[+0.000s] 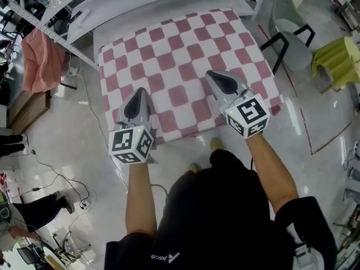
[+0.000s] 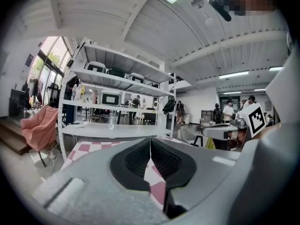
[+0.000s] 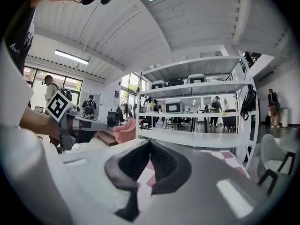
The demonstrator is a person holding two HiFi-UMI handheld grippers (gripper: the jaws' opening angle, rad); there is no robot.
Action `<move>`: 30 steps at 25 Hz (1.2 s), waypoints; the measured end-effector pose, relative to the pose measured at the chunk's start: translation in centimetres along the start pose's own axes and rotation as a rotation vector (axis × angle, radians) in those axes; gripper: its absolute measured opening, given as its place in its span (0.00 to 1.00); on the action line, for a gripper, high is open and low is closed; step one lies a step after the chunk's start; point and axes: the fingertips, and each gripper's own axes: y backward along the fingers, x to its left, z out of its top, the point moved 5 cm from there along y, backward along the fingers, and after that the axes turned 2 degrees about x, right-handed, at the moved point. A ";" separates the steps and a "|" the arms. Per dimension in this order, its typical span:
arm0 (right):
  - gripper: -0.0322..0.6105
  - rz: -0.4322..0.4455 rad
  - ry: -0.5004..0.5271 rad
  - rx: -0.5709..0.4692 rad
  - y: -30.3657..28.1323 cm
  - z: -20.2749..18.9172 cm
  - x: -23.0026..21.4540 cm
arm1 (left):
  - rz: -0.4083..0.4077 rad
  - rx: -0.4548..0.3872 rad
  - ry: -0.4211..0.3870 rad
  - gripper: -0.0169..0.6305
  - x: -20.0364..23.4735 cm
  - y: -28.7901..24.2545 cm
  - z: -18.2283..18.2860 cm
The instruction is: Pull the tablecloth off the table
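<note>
Person: black shirt (image 1: 225,218) fills the bottom of the head view; both bare forearms reach forward to the near edge of the table (image 1: 121,30).
Left gripper (image 1: 140,91): over the tablecloth just inside the near edge, towards the near-left corner; marker cube (image 1: 130,145) hangs past that edge.
Left jaws: in the left gripper view the left gripper (image 2: 150,142) has its tips pressed together; nothing shows between them, and the checked cloth appears only through the opening behind the tips.
Right gripper (image 1: 212,75): over the tablecloth towards the near-right corner, set further in from the near edge than the left one; its marker cube (image 1: 248,116) sits at that edge.
Right jaws: in the right gripper view the right gripper (image 3: 150,144) also has its tips closed against each other, with cloth visible below through the opening.
Tablecloth (image 1: 185,66): pink-and-white check, spread flat over most of the table, draping over the near edge; a bare strip of table shows along the far edge.
Shelving rack (image 2: 117,86): white, beyond the far edge, carrying boxes.
Pink fabric (image 1: 39,61): draped off the far-left corner side, well apart from the table.
Grey chair (image 1: 292,38): on the floor past the right edge.
</note>
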 end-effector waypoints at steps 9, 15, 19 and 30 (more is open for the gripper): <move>0.25 0.046 -0.070 0.140 -5.0 -4.6 -10.3 | 0.163 0.171 0.042 0.20 0.5 -8.7 -2.6; 0.39 0.006 -0.085 0.308 -8.3 -8.8 -12.8 | 0.228 0.342 0.061 0.28 4.1 -11.6 -6.1; 0.48 -0.048 -0.122 0.427 -9.7 -11.8 -14.9 | 0.264 0.459 0.087 0.36 6.9 -12.8 -9.2; 0.59 -0.139 -0.167 0.668 -13.4 -17.5 -18.5 | 0.308 0.704 0.125 0.45 11.8 -15.4 -14.7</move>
